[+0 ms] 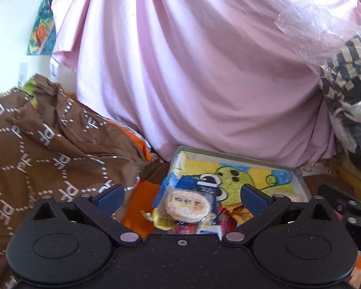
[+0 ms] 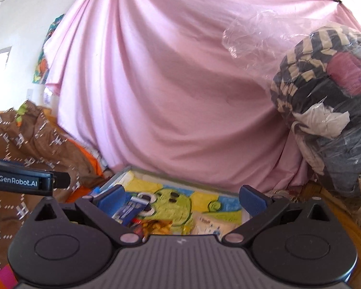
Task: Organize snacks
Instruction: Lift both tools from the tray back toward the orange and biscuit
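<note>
Pink sheet (image 1: 192,67) behind, both grippers, left (image 1: 182,196) and right (image 2: 180,197), hover level, jaws spread, over the snack-filled box (image 1: 298,175).

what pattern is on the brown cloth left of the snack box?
Brown crumpled cloth with a repeating white dotted lattice and letter-like logos, clearest in the left wrist view.

Pink sheet (image 1: 192,72), brown monogrammed cloth (image 1: 48,132), yellow-green cartoon box (image 1: 252,173).

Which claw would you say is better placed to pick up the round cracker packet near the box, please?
Left, probably. The round cracker packet lies centred between the open left claw, while the right claw, also open, faces the box interior instead.
</note>
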Demonstrator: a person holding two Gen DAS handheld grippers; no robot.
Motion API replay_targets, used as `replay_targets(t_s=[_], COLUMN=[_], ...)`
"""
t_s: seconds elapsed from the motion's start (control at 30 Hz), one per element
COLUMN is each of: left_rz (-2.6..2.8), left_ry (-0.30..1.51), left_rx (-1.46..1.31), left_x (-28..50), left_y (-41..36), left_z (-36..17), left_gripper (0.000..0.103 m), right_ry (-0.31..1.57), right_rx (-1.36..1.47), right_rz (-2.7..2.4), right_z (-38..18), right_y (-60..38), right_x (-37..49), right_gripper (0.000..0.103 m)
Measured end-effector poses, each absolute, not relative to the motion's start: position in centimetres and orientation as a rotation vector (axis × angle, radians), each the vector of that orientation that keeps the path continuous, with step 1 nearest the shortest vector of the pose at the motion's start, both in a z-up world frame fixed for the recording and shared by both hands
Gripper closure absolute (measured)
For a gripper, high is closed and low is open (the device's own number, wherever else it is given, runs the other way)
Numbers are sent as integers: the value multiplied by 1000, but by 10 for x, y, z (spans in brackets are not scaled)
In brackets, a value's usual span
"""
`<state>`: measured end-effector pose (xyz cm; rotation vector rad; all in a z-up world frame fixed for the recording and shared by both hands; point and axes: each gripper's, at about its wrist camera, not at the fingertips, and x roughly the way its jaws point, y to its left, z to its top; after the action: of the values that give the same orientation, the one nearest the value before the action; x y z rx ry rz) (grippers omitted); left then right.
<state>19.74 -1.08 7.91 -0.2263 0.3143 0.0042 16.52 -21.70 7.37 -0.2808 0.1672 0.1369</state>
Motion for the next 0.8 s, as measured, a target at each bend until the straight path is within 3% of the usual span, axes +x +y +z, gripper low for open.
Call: replay_targets(t_s=[0.8], left_rz=[-32], left_ry=[579], left_rx=[-81], left_x=[155], left_y=[-5], left_z=[10], left_gripper=[1], right_ry=[367], right_rx=[-421], right_rz=[232], right_z=[20], right_y=[-221], right_x=[119], right_gripper=[0])
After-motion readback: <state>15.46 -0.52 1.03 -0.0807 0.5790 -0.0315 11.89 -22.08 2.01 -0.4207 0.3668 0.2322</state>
